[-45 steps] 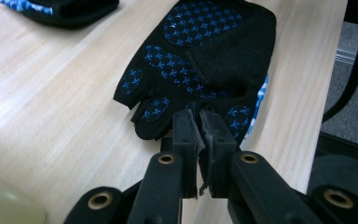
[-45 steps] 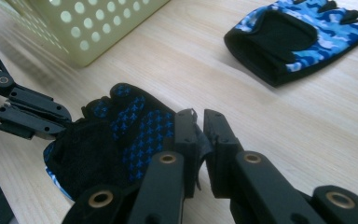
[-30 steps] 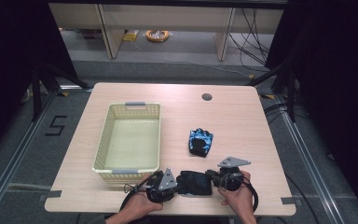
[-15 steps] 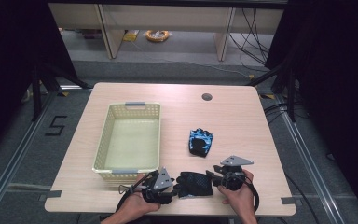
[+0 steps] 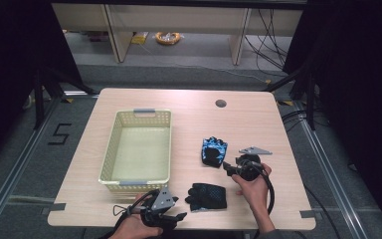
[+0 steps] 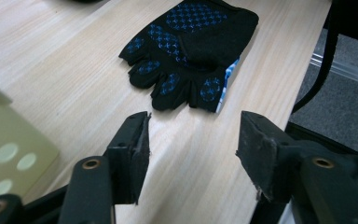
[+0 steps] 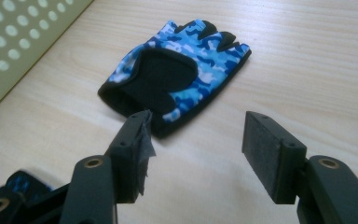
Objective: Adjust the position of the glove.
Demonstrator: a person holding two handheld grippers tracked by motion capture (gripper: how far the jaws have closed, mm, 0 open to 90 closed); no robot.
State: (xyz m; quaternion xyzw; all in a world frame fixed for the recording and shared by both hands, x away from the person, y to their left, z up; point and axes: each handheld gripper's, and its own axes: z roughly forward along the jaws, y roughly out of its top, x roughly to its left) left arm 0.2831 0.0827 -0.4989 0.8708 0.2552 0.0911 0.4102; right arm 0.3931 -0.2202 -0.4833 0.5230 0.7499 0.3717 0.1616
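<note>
High view shows the left gripper [image 5: 175,217] and right gripper [image 5: 229,170], jaws just opened with nothing between, near the black glove [image 5: 207,196] and blue glove [image 5: 214,151].

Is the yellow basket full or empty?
Empty. The high view shows the yellow basket's bare floor; both gloves, the black glove and the blue camouflage glove, lie outside on the table.

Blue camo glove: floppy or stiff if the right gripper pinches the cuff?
Probably floppy: the blue camo glove is thin fabric lying flat on the table, so it should drape. Likely light. The right gripper stands open short of its cuff.
</note>
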